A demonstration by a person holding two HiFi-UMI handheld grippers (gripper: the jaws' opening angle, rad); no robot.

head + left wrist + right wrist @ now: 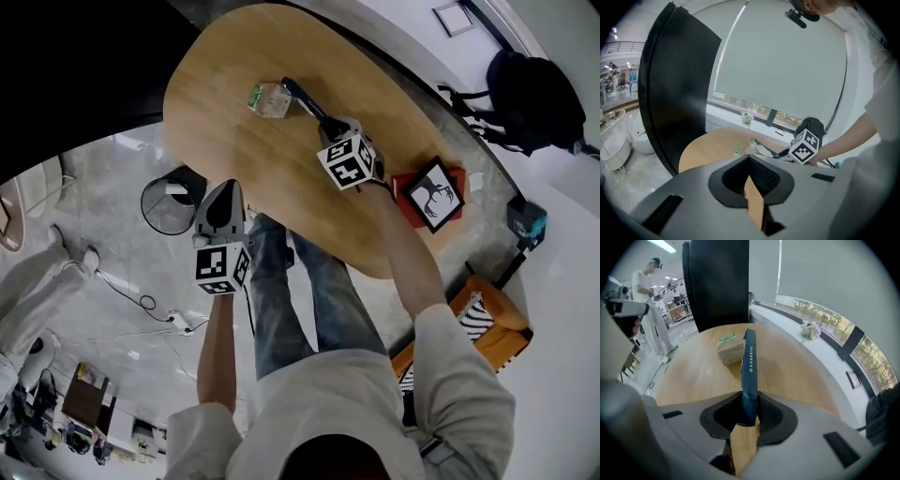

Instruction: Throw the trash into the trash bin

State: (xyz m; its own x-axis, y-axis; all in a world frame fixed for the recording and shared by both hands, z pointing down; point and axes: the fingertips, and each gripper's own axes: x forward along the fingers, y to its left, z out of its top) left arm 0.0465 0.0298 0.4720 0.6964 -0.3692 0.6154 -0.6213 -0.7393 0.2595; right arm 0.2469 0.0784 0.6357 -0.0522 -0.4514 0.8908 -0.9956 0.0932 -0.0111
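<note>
A long dark blue wrapper (749, 364) stands up from the oval wooden table (787, 371), and my right gripper (749, 404) is shut on its near end. In the head view the wrapper (302, 97) runs from my right gripper (324, 120) towards a small pale carton with a green label (270, 99), which lies on the table (225, 112) just beyond it. The carton (730, 348) sits left of the wrapper's far end. My left gripper (223, 190) hangs off the table's near edge beside a black mesh trash bin (169, 206) on the floor. Its jaws (749, 161) meet at the tips with nothing between them.
A red pad with a black framed picture (431, 192) lies on the table's right end. A black backpack (534, 98) and an orange chair (478, 319) stand to the right. A person in white (647, 305) stands on the floor far left. Cables (141, 305) run across the floor.
</note>
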